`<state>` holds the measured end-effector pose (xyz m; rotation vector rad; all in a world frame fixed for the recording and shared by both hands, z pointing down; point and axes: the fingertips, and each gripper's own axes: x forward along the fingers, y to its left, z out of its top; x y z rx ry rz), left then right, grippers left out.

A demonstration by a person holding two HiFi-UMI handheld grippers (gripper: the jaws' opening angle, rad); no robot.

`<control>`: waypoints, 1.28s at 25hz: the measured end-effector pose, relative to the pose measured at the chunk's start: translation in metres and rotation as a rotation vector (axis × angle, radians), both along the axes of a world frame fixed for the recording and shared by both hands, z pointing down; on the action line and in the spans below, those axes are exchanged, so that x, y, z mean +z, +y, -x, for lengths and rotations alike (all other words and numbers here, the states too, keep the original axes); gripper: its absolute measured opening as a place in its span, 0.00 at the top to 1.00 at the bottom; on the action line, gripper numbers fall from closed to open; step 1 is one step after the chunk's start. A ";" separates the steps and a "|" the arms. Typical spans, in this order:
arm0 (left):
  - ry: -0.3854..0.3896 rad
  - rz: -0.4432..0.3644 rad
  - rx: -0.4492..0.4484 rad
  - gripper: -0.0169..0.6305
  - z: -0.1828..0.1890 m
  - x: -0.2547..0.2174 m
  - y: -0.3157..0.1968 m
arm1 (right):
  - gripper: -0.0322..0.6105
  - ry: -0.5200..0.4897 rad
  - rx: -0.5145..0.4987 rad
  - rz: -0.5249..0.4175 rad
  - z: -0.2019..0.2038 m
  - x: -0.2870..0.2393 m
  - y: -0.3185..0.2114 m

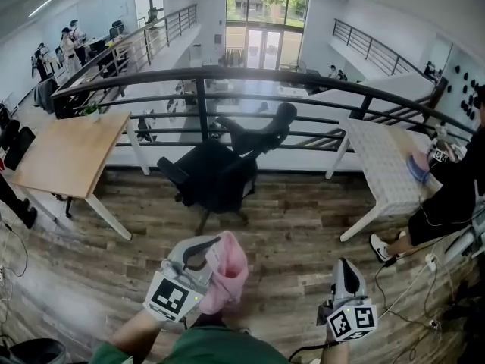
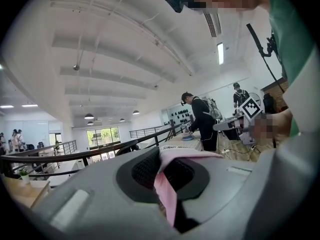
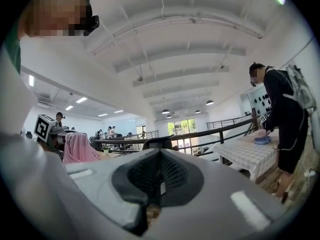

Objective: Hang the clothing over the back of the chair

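The pink garment (image 1: 226, 274) is clamped in the jaws of the left gripper (image 1: 198, 255) — those of the right gripper (image 1: 345, 270) are shut together, empty

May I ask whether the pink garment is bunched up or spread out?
Bunched: the pink garment hangs clumped from the shut left gripper, away from the chair.

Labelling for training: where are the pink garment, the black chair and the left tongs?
pink garment (image 1: 231, 273): head view, hanging bunch.
black chair (image 1: 218, 177): head view, seat.
left tongs (image 2: 164, 170): left gripper view, between tips.

The chair (image 1: 220, 174) stands before the railing (image 1: 201, 105), desk (image 1: 68, 154) left, table (image 1: 383, 165) right.
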<state>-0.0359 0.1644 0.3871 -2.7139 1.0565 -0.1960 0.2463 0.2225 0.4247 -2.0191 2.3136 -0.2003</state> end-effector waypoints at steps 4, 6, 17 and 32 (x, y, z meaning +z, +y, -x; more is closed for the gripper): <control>0.029 0.011 0.064 0.94 -0.010 0.003 -0.049 | 0.95 0.024 0.053 0.030 -0.006 0.001 -0.035; 0.037 -0.004 0.111 0.94 -0.013 0.001 -0.073 | 0.95 0.033 0.084 0.037 -0.005 -0.002 -0.056; 0.038 -0.014 0.239 0.94 0.005 0.008 -0.192 | 0.95 0.070 0.132 0.084 0.035 -0.004 -0.173; 0.044 0.043 0.296 0.94 -0.053 0.020 -0.272 | 0.95 0.031 0.132 0.171 -0.006 0.032 -0.244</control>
